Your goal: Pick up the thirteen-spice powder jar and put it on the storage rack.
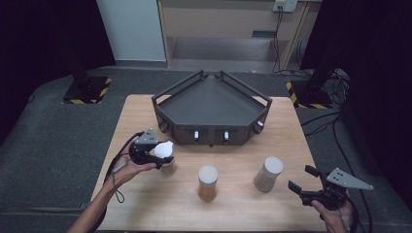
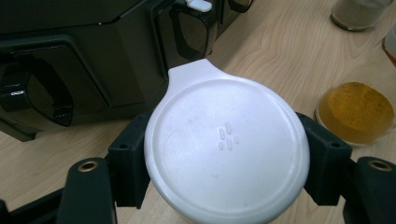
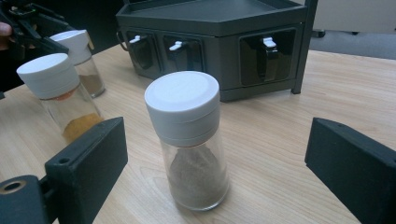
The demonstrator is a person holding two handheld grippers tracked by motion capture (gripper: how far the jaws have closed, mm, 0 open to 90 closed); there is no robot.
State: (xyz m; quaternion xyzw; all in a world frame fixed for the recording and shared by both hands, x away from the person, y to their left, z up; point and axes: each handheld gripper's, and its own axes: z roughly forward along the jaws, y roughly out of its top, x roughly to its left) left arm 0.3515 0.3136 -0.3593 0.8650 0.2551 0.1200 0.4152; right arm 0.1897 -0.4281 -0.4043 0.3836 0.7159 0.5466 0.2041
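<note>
High view: left tool (image 1: pixel 163 154) low over the counter (image 1: pixel 286 141) near its left edge, just in front of the dark corner rack (image 1: pixel 211 109), pinching the white cap (image 1: pixel 163 149) of the leftmost jar; bare wood between that jar, the orange-powder jar (image 1: pixel 208 183) at centre front and the grey-powder jar (image 1: pixel 268 174) to its right, all well apart; right tool (image 1: pixel 302 180) spread wide at the counter's front right corner, short of the grey-powder jar. Left gripper view: both black pads tight against the cap's round rim, cap tab toward the rack wall close behind, orange-powder jar (image 2: pixel 356 112) beside the right pad. Right gripper view: grey-powder jar (image 3: pixel 190 140) upright between the parted pads, touching neither, open wood on either side, rack (image 3: pixel 219 42) behind.
</note>
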